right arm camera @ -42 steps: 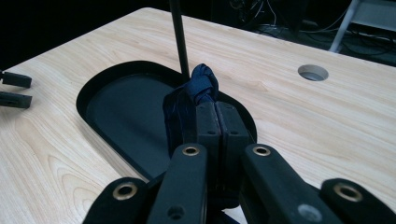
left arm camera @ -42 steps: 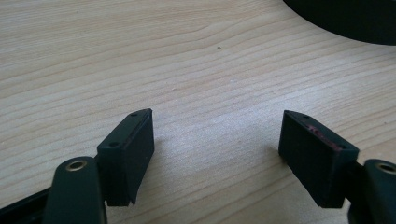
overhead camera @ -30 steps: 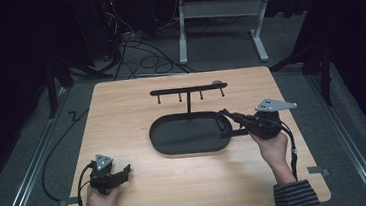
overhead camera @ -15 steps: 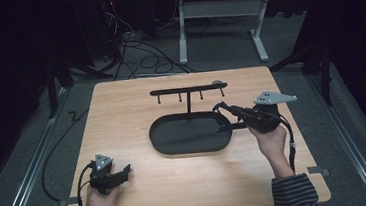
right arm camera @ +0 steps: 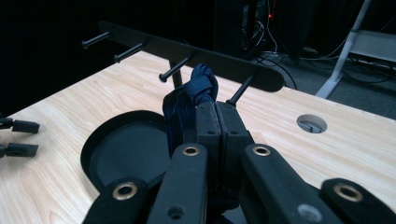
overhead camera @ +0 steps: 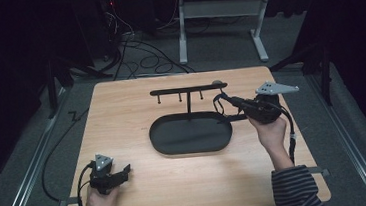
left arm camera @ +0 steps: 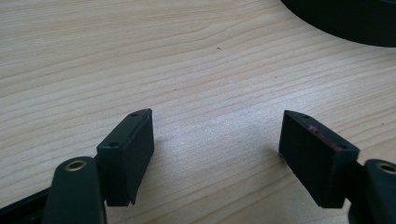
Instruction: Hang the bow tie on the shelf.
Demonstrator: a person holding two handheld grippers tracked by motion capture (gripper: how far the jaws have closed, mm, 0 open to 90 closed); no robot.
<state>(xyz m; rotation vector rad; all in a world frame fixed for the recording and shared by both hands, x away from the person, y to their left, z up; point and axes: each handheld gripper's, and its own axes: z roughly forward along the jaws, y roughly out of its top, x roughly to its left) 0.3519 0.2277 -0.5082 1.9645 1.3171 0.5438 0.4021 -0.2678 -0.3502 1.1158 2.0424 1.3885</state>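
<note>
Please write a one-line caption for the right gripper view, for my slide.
Right hand-held gripper shut on a dark blue band, raised near the pegs of a black rack above its oval tray.

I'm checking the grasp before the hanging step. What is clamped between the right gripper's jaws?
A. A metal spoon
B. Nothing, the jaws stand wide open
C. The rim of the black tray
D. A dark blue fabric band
D: in the right gripper view the right gripper has its jaws closed together on a dark blue fabric band, held up near the pegs of the black rack.
</note>
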